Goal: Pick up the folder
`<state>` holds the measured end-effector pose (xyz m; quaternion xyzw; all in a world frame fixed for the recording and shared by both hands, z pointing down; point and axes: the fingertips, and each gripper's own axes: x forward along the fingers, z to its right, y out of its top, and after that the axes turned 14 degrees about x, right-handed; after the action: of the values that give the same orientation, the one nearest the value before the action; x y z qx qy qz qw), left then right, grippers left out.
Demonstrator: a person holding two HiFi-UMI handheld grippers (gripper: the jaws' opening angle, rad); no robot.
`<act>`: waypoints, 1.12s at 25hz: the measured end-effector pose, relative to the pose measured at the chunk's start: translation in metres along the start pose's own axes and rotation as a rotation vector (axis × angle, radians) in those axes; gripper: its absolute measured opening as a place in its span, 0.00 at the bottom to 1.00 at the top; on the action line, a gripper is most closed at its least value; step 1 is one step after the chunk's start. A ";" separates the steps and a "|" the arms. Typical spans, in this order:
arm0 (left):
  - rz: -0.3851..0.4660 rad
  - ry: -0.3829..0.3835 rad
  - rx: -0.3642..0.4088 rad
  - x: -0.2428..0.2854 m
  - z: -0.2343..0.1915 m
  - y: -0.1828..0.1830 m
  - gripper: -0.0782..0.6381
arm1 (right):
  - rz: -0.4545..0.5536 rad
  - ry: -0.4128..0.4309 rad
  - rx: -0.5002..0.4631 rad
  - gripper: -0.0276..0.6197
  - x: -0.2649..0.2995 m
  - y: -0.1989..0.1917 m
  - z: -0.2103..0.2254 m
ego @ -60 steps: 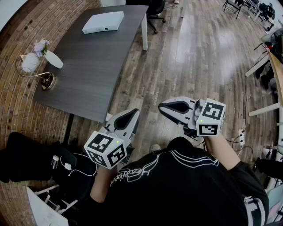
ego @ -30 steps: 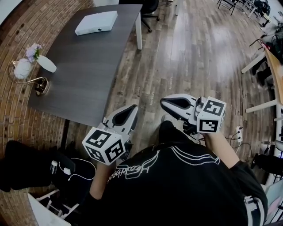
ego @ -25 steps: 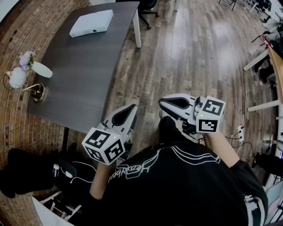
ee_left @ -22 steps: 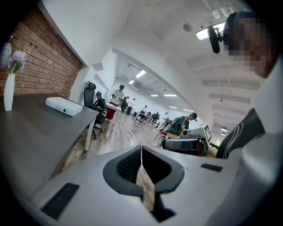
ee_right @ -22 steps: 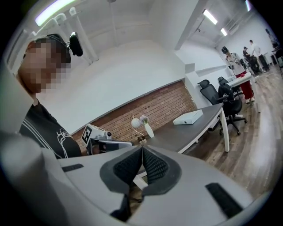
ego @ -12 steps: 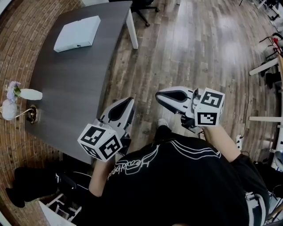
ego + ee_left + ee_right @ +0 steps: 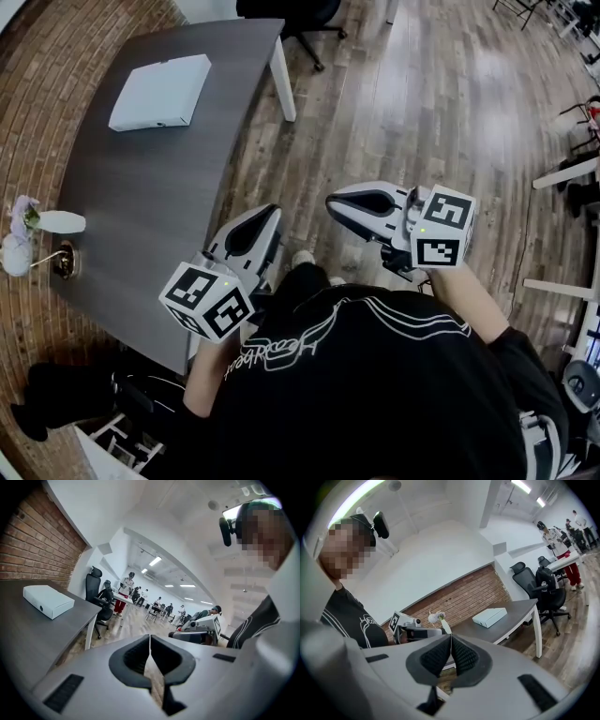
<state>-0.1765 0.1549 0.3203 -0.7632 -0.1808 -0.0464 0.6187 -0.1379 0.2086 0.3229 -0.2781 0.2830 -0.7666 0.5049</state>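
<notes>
Jaws of the grey left gripper (image 7: 270, 214) pressed fully together with nothing between them, black ribbed pads (image 7: 135, 656) meeting in a thin seam. Same for the grey right gripper (image 7: 332, 203): jaws closed tight, pads touching, empty. Both held side by side at the near middle of the scene, in front of a person in a black shirt with white print (image 7: 375, 394), above a brown wooden plank floor (image 7: 422, 122), tips pointing toward the far side, marker cubes at the near ends. White flat rectangular folder (image 7: 159, 91) lying flat on the far left part of a dark grey rectangular table (image 7: 178, 187), close to the table's far end, touched by neither gripper and well apart from both. Left gripper the nearer of the two to it, just beside the table's right edge; right gripper farther right, over open floor. White vase with pale flowers (image 7: 56, 223) and a brass-coloured round base (image 7: 64, 260) at the table's left edge, beside the red brick wall (image 7: 37, 66). Black office chair (image 7: 291, 11) beyond the table's far end, near its white leg (image 7: 281, 80). Along the left gripper's jaws, folder up on the tabletop to the left; along the right gripper's jaws, folder on the tabletop ahead, beyond the left gripper.
</notes>
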 end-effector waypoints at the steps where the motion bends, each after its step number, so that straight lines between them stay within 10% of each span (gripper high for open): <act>1: -0.002 0.009 -0.003 0.004 -0.010 0.001 0.12 | -0.003 0.001 0.004 0.04 0.005 0.005 0.008; 18: 0.032 0.140 -0.102 0.080 -0.250 0.063 0.12 | -0.156 0.127 0.045 0.04 0.168 0.158 0.149; 28: 0.120 0.458 -0.234 0.053 -0.365 0.075 0.13 | -0.266 0.299 0.009 0.04 0.255 0.220 0.192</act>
<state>-0.0458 -0.1971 0.3502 -0.8083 0.0161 -0.2018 0.5528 0.0496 -0.1306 0.3333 -0.1939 0.3121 -0.8605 0.3528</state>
